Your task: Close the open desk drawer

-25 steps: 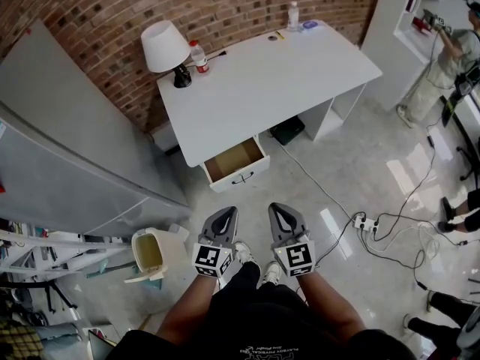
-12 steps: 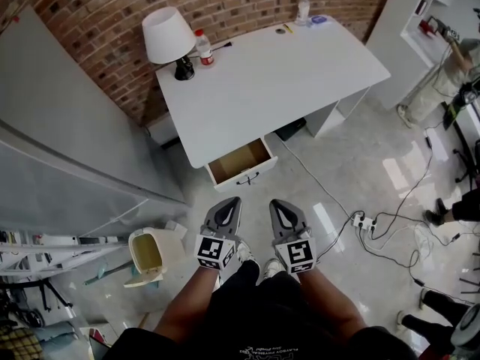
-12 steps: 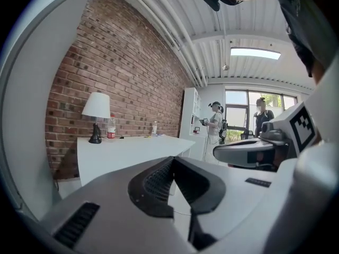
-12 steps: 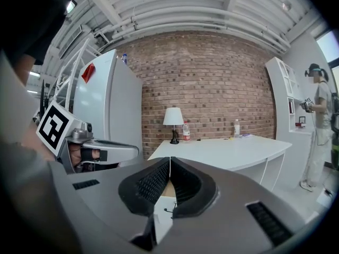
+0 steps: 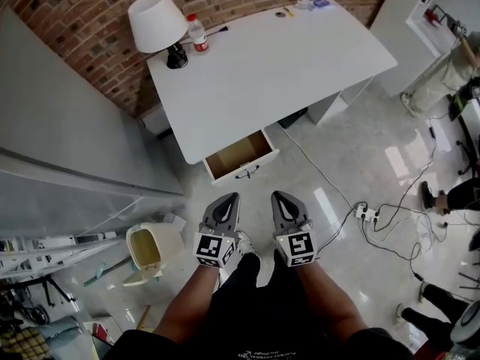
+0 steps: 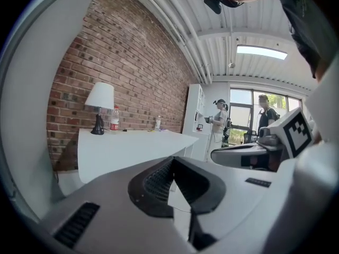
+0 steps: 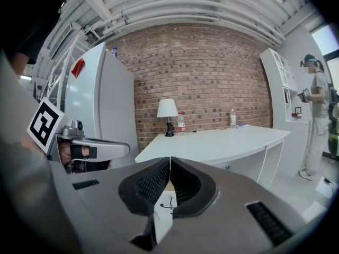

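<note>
Desk [image 5: 285, 58], white, fills the upper middle of my head view, set against the brick wall. Its drawer [image 5: 240, 156] stands pulled out at the desk's lower left edge, just above frame centre, showing its wooden inside and a dark handle on its front. A cream bin [image 5: 150, 250] sits on the floor at lower left. I see the left gripper [image 5: 232, 198] and right gripper [image 5: 277, 195] side by side below the drawer, apart from it, each with jaws pressed together on nothing. A white lamp [image 5: 156, 22] and a red-labelled bottle [image 5: 197, 34] stand at the desk's upper left corner.
</note>
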A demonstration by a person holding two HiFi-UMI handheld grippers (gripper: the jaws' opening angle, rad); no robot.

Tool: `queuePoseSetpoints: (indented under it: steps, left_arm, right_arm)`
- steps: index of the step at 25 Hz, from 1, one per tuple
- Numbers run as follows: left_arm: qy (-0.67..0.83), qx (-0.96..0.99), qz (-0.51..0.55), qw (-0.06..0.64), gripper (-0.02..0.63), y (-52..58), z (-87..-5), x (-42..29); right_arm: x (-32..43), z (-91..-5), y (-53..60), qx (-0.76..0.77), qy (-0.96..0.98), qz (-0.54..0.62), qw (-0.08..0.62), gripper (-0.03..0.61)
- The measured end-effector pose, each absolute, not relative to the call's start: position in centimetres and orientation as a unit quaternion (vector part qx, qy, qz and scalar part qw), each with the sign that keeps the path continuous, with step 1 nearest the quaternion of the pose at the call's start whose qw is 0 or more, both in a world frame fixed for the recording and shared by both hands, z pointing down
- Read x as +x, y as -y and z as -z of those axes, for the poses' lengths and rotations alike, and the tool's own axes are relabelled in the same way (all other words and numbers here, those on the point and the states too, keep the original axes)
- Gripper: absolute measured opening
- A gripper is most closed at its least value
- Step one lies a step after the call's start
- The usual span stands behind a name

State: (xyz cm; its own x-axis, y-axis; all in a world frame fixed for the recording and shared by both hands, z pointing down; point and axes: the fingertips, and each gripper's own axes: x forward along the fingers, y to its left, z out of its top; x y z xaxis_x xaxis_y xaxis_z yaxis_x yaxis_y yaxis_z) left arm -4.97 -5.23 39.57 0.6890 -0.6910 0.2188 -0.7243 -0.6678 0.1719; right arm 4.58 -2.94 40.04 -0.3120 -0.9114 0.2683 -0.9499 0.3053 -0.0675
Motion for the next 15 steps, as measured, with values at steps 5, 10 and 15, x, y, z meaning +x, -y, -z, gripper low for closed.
queuePoseSetpoints:
  steps: [5,10,15]
  left_arm:
    - [0.410,0.899,-0.070,0.134,0.008,5.4,-41.9,-4.8]
    - [0.427,0.890,-0.076,0.138,0.008,5.9,-44.8,-4.3]
    - [0.441,0.882,-0.075,0.148,0.008,6.2,-48.1,-4.4]
  right_arm:
    - [4.6,-42.5,3.7,0.563,0.812,-0.120,0.094,0.028]
    - [5.1,-45.4,4.7,0.547,0.822,-0.127,0.095,0.028]
    - [4.9,-48.7,5.7,0.540,0.826,-0.134,0.095,0.028]
